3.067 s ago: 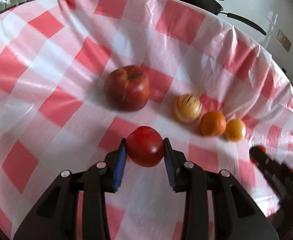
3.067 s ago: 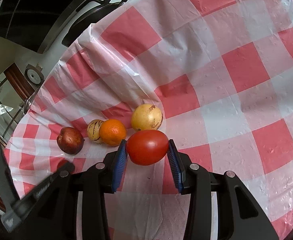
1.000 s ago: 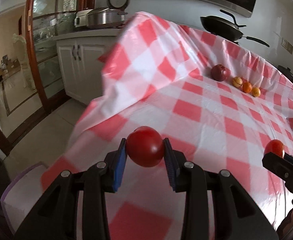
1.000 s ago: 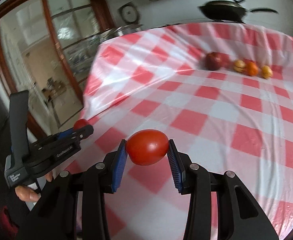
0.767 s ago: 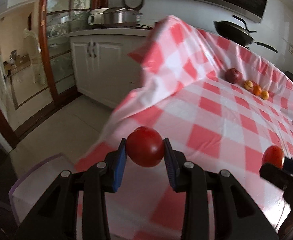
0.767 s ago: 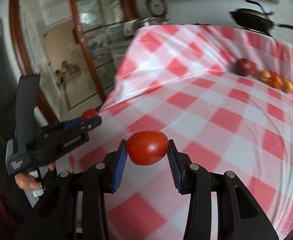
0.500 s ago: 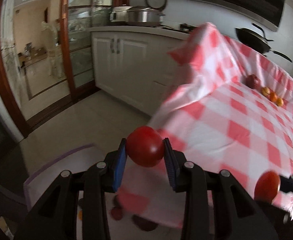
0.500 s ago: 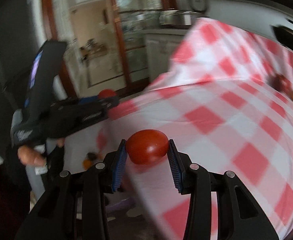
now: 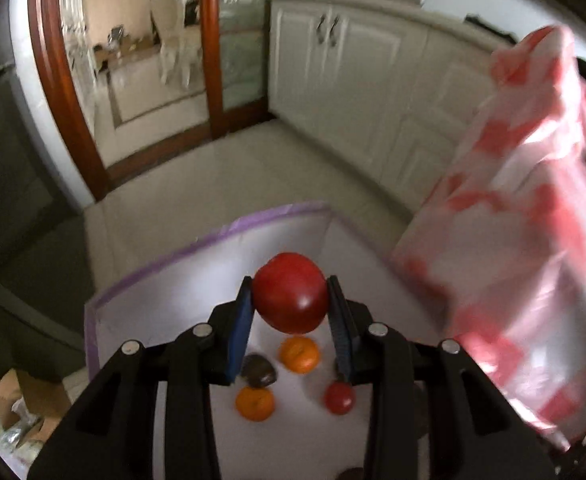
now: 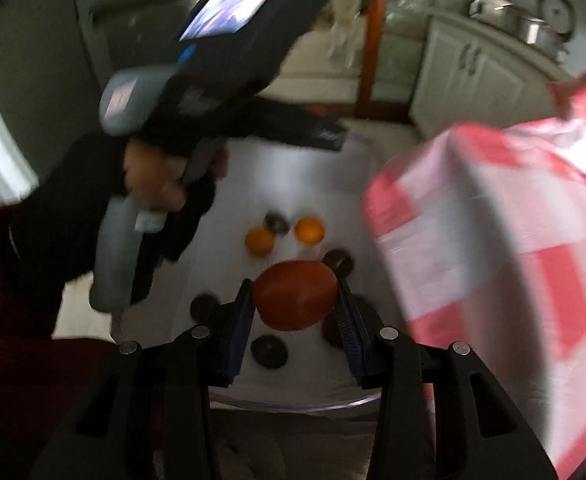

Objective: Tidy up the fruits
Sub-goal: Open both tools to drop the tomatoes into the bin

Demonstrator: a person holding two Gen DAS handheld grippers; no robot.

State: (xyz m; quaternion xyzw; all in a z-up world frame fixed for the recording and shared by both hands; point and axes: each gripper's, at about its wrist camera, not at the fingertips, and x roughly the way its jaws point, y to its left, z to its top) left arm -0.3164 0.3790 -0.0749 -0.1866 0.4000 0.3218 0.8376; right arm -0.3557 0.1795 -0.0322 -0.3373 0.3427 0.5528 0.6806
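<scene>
My left gripper [image 9: 289,312] is shut on a round red tomato [image 9: 290,292], held above a white bin with a purple rim [image 9: 213,238] on the floor. On the bin's floor lie two oranges [image 9: 299,354] [image 9: 254,403], a small red fruit [image 9: 338,397] and a dark fruit [image 9: 259,370]. My right gripper [image 10: 294,304] is shut on an oval red tomato [image 10: 295,295] over the same bin [image 10: 293,184], where two oranges [image 10: 309,230] and several dark fruits [image 10: 269,350] lie. The left gripper's body, held by a hand [image 10: 153,178], hangs at the upper left of the right wrist view.
The table's red-and-white checked cloth [image 9: 525,216] hangs down right beside the bin. White cabinets [image 9: 357,60] and a wooden door frame [image 9: 65,80] stand beyond a tiled floor [image 9: 221,176]. Cardboard clutter [image 9: 17,408] sits left of the bin.
Both grippers have swung off the table to the left and down, tomatoes still gripped. The view went from the tablecloth and fruit row to the white bin on the floor.
</scene>
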